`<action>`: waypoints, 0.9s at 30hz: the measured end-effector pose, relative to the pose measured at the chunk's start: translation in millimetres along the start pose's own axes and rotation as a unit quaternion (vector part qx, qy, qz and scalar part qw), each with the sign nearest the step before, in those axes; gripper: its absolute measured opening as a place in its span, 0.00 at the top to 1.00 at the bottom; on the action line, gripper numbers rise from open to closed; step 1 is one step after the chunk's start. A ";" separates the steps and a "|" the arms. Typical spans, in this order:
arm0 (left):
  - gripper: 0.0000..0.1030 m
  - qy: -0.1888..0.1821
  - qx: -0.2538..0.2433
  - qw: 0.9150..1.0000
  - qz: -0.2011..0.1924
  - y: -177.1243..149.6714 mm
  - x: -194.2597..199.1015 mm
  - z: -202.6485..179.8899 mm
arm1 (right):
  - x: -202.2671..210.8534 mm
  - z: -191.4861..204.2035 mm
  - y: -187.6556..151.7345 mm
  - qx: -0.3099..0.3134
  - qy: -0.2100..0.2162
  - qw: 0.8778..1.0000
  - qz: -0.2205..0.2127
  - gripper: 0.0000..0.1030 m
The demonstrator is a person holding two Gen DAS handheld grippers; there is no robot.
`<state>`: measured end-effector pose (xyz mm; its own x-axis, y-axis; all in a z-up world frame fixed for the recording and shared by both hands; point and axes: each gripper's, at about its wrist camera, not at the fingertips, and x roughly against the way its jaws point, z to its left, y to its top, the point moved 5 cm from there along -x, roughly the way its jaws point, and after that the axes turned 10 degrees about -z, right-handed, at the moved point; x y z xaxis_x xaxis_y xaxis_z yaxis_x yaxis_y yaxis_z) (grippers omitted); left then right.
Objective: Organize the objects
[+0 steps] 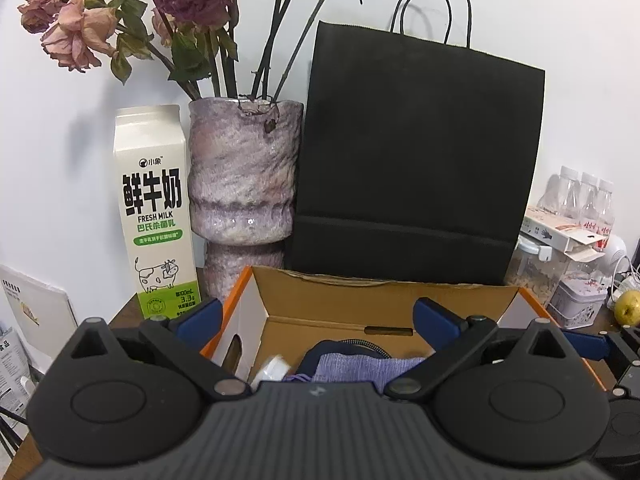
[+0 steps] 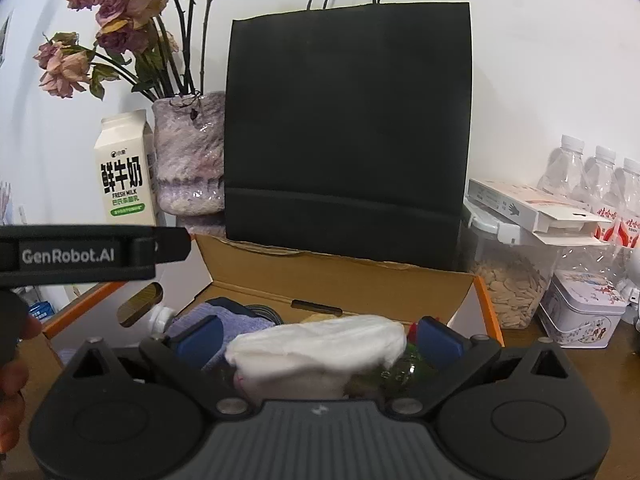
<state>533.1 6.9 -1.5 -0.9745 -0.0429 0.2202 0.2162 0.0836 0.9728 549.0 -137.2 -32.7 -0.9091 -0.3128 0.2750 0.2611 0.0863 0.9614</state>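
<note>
An open cardboard box with orange edges stands in front of me on the wooden table; it also shows in the right wrist view. Inside lie a purple knitted cloth, a dark blue pouch and a small white item. My left gripper is open and empty over the box's near edge. My right gripper is open over the box, with a white tissue wad lying between its fingers above a green bottle; I cannot tell if the fingers touch the wad.
Behind the box stand a black paper bag, a purple vase of dried roses and a milk carton. At the right are clear bottles, a seed jar, a white tin and a yellow fruit.
</note>
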 end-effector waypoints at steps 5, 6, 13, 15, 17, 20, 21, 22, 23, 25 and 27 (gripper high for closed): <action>0.00 -0.001 0.001 1.000 0.002 -0.7 0.4 0.4 | -0.1 -0.2 -1.0 0.002 -0.004 1.000 0.002 0.00; 0.00 -0.001 0.001 1.000 0.002 -0.6 1.1 0.4 | -0.1 -0.7 -1.0 0.002 -0.004 1.000 0.002 0.00; 0.00 -0.008 0.003 1.000 0.007 0.1 10.0 0.9 | 8.6 -1.9 0.3 0.000 -0.003 1.000 -0.001 0.00; 0.00 -0.008 0.005 1.000 0.005 1.2 16.6 2.2 | 13.7 -1.6 0.7 0.003 -0.003 1.000 -0.004 0.00; 0.00 -0.007 0.003 1.000 0.003 2.3 24.2 3.0 | 20.3 -1.7 0.9 0.006 -0.005 1.000 -0.007 0.00; 0.00 -0.003 -0.001 1.000 0.001 0.8 37.5 4.4 | 33.5 -2.0 1.8 0.005 -0.003 1.000 -0.014 0.00; 0.00 -0.004 -0.003 1.000 0.004 -0.9 42.0 4.8 | 38.1 -1.7 2.1 0.005 -0.002 1.000 -0.017 0.00; 0.00 -0.004 -0.004 1.000 0.006 -2.5 46.9 5.5 | 43.3 -1.1 2.1 0.006 -0.002 1.000 -0.019 0.00; 0.00 -0.004 -0.003 1.000 0.008 -4.2 51.7 6.6 | 48.1 -0.5 2.1 0.007 -0.001 1.000 -0.021 0.00; 0.00 -0.005 -0.001 1.000 0.011 -7.3 62.9 9.1 | 58.9 0.9 1.2 0.010 0.001 1.000 -0.024 0.00; 0.00 -0.006 0.001 1.000 0.012 -10.2 76.3 12.3 | 69.1 2.0 -0.8 0.010 0.003 1.000 -0.023 0.00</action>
<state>455.9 15.0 4.6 -0.9695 -0.0297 0.2431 0.2398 0.0864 0.9670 485.3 -157.0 -14.5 -0.9181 -0.3223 0.2307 0.2124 0.0914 0.9729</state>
